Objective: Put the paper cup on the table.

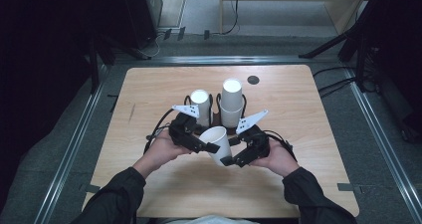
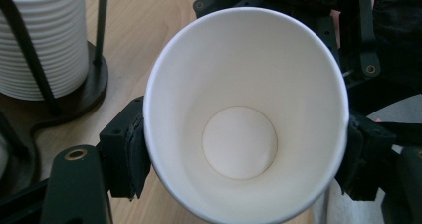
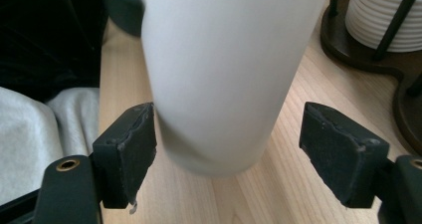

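1. The paper cup (image 1: 218, 143) hung tilted near the table's (image 1: 149, 94) near-centre, just in front of the cup rack (image 1: 217, 115) — apparently freshly pulled from a stack
2. The left gripper (image 2: 246, 159) pinched its rim from both sides, carrying it
3. The right gripper (image 3: 234, 152) stood wide, pads clear of the cup's base — probably handing it over

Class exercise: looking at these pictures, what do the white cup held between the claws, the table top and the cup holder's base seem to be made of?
White cup: probably paper, matte, with a thin rolled rim and a seamed round bottom disc.
Table top: light wood or wood-look laminate, smooth, with fine straight grain lines.
Cup holder's base: dark brown with a slight sheen, perhaps stained wood; its thin black uprights look like metal rod.
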Demonstrator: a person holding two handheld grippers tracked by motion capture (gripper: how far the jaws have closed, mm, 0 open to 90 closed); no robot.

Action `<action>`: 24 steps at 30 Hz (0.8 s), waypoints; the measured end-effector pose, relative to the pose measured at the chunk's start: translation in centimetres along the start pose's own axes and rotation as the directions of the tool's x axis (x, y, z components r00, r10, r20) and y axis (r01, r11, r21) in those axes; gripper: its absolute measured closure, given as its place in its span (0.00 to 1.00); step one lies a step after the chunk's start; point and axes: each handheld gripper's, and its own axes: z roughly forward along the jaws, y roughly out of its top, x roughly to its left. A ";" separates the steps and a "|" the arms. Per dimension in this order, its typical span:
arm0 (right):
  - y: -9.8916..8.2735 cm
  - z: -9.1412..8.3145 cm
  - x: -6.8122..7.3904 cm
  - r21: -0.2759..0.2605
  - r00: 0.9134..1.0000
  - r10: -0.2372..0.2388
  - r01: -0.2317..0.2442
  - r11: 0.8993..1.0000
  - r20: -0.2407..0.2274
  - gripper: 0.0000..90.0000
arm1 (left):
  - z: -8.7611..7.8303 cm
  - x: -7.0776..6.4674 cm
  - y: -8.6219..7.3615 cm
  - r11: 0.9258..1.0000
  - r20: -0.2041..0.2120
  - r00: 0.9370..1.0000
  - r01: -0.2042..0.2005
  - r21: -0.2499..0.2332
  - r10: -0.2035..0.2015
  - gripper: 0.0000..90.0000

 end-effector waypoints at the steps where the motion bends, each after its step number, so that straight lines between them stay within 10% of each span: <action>1: -0.1 0.0 0.0 -0.003 1.000 -0.004 0.004 1.000 0.008 0.26 | -0.1 0.0 0.0 1.000 -0.005 1.000 -0.002 0.005 0.002 0.26; 24: -1.2 -0.5 0.5 0.052 0.991 -0.090 0.085 0.995 0.104 0.25 | -1.7 0.1 -0.4 0.995 -0.084 0.994 -0.061 0.078 0.067 0.26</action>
